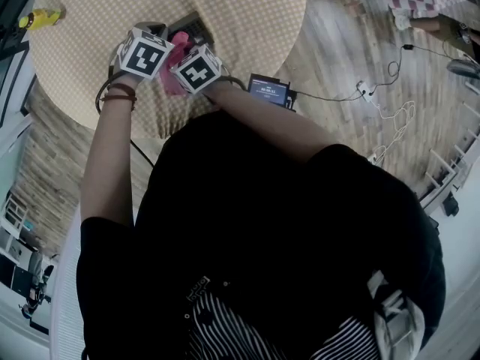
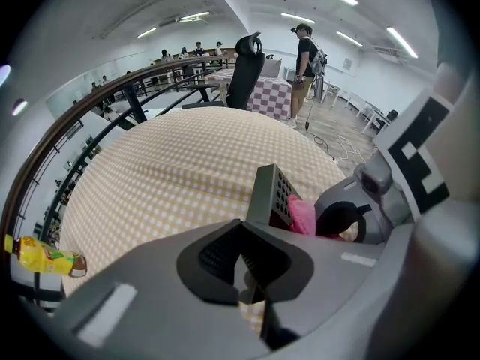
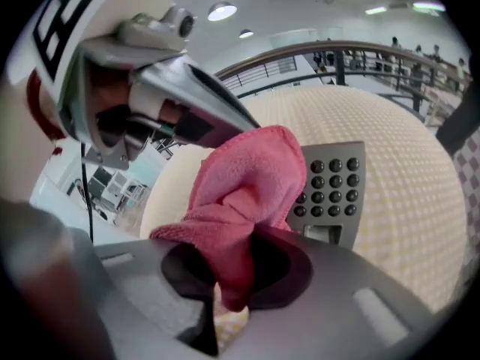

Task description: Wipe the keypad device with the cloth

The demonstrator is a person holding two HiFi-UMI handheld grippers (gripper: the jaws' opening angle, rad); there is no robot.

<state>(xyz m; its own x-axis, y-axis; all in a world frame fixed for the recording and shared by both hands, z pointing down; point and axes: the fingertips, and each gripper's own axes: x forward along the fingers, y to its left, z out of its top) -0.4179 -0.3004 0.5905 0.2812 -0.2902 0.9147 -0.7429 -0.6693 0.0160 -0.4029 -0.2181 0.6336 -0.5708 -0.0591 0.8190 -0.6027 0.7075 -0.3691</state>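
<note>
Nearest, in the right gripper view, my right gripper [image 3: 225, 291] has its jaws pinched on a pink cloth [image 3: 247, 186], which bunches upward and lies against the left side of the grey keypad device [image 3: 334, 190]. The device stands tilted up off the checked round table [image 1: 247, 21], its dark buttons facing this camera. The left gripper view shows the same device edge-on. There my left gripper [image 2: 244, 265] has its jaws drawn together, seemingly on the device's near edge. The head view hides both sets of jaws beneath the marker cubes; only a sliver of pink shows between them. Only the left and head views show a yellow bottle [image 2: 45, 257] at the table's rim. Furthest off stand a black office chair [image 2: 246, 70] and a person [image 2: 304, 51].
</note>
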